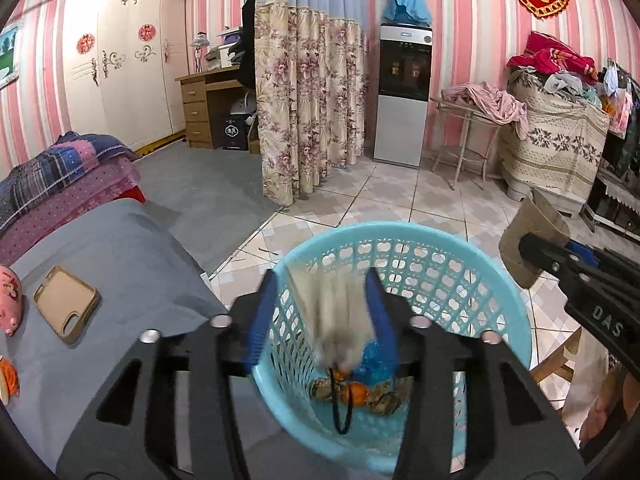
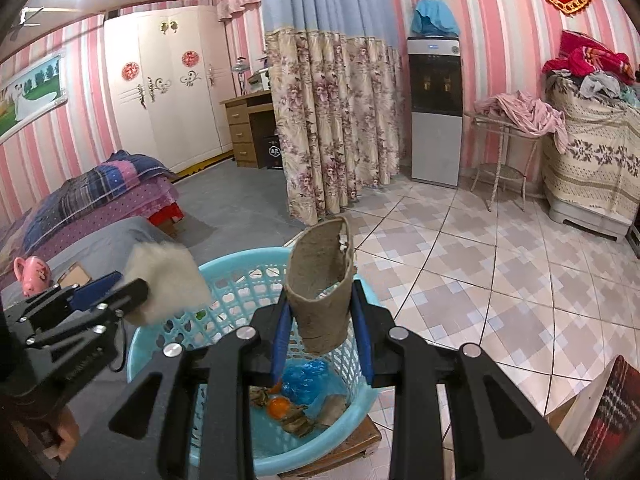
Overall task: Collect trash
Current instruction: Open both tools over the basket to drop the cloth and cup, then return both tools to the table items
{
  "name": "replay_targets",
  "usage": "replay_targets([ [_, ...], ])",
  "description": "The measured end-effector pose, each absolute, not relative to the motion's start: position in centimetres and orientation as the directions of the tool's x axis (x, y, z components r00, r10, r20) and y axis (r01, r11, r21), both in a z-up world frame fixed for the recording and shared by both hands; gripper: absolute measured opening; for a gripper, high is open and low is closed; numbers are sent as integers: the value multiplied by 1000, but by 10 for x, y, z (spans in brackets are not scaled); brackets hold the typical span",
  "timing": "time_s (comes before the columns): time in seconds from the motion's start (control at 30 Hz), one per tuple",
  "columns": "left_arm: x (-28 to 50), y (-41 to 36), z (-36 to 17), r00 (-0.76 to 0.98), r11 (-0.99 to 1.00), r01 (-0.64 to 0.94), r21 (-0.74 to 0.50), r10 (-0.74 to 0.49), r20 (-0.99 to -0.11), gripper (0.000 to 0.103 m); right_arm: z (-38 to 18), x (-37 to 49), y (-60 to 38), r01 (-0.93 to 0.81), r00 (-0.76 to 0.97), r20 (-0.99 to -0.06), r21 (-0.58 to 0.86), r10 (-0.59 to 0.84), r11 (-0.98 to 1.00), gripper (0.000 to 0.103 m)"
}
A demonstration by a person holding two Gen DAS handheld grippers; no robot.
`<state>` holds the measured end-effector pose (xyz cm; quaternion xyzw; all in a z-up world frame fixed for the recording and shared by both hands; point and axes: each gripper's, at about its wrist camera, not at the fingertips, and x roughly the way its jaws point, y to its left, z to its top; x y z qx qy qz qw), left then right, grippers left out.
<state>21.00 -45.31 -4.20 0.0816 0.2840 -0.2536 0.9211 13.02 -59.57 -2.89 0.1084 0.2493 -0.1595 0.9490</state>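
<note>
Trash basket (image 1: pixel 500 280) beneath right claw (image 1: pixel 524 246) marked "DAS".

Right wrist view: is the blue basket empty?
No. The blue basket already holds trash at its bottom: a blue plastic bag, orange peel and brown scraps.

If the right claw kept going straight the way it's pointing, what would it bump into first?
Probably the far wall of the blue basket. The right claw, shut on the cardboard tube, points over the basket's opening, though depth is hard to judge.
</note>
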Motion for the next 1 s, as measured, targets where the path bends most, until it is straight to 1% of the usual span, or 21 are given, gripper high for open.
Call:
replay_targets([
  [0.1,216,-444,-40,724,876,483,-3,-401,-561,60,-30,131,-595,355,823,-510,115,-251,928,29],
  [0.17,217,-433,-35,750,894,449,-1,-377,-544,77,-31,133,-596,353,823,-511,117,-248,928,29],
  [0.23,216,-420,-30,785,914,405,10,-342,-517,85,-31,136,-595,349,823,-512,118,-244,930,29],
  [0.37,216,-396,-21,824,937,348,32,-289,-488,93,-35,142,-588,333,824,-516,111,-233,936,29],
  [0.47,215,-378,-17,836,948,318,33,-264,-482,94,-38,152,-577,317,820,-524,83,-229,945,29],
  [0.57,214,-360,-15,839,956,293,27,-244,-487,95,-41,159,-570,308,821,-527,84,-220,948,29],
  [0.6,214,-356,-14,839,957,289,24,-241,-488,95,-42,162,-567,308,819,-530,80,-221,948,32],
  [0.67,214,-348,-13,841,961,276,22,-230,-490,96,-43,167,-559,302,816,-535,71,-219,951,32],
  [0.73,214,-340,-13,842,965,262,17,-219,-494,96,-45,171,-553,304,805,-546,43,-232,952,40],
  [0.8,215,-333,-13,845,969,247,19,-205,-494,97,-45,172,-546,298,804,-550,47,-225,953,60],
  [0.83,216,-330,-14,846,971,239,19,-198,-496,97,-43,172,-544,295,805,-551,52,-219,954,63],
  [0.9,217,-323,-14,844,974,225,9,-190,-501,97,-42,171,-542,299,803,-551,42,-227,953,74],
  [0.93,218,-321,-14,843,975,221,5,-189,-503,97,-41,171,-540,304,802,-547,28,-240,952,77],
  [0.97,218,-318,-14,843,976,216,0,-186,-505,97,-41,170,-538,310,801,-543,15,-253,951,83],
  [1.0,217,-315,-14,843,977,213,-1,-184,-505,97,-42,170,-535,311,801,-541,12,-255,950,86],
])
